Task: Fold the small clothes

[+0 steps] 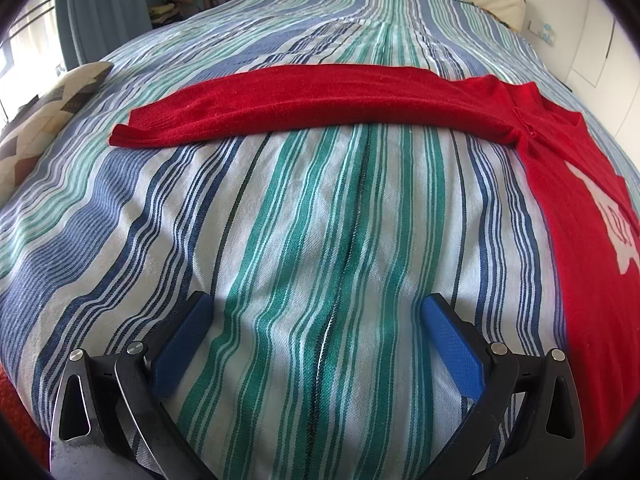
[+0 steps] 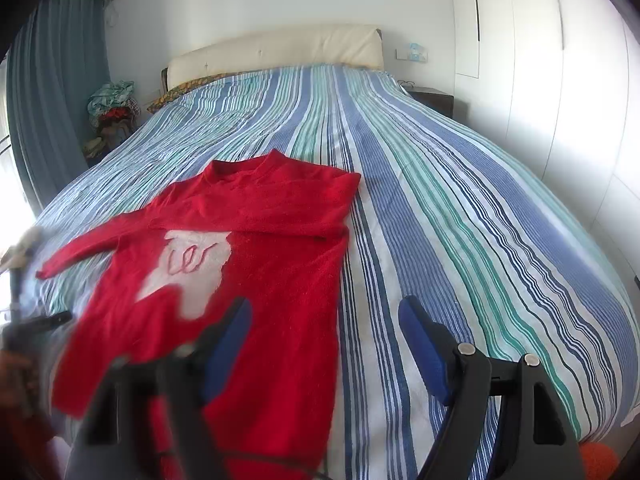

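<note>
A red sweater (image 2: 256, 240) with a white patch on its chest lies flat on the striped bed. Its right sleeve (image 2: 256, 222) is folded across the chest. Its left sleeve (image 1: 304, 100) stretches straight out to the side. My left gripper (image 1: 318, 308) is open and empty above the bedcover, a little short of that sleeve. My right gripper (image 2: 326, 312) is open and empty above the sweater's right side edge, with its left finger over the red cloth. The left gripper (image 2: 36, 320) shows blurred at the left edge of the right wrist view.
The striped bedcover (image 2: 460, 200) spreads wide to the right of the sweater. A patterned cushion (image 1: 48, 112) lies at the bed's left edge. A pile of clothes (image 2: 114, 108) stands by the curtain. A cream headboard (image 2: 280, 50) and a nightstand (image 2: 434, 98) are at the back.
</note>
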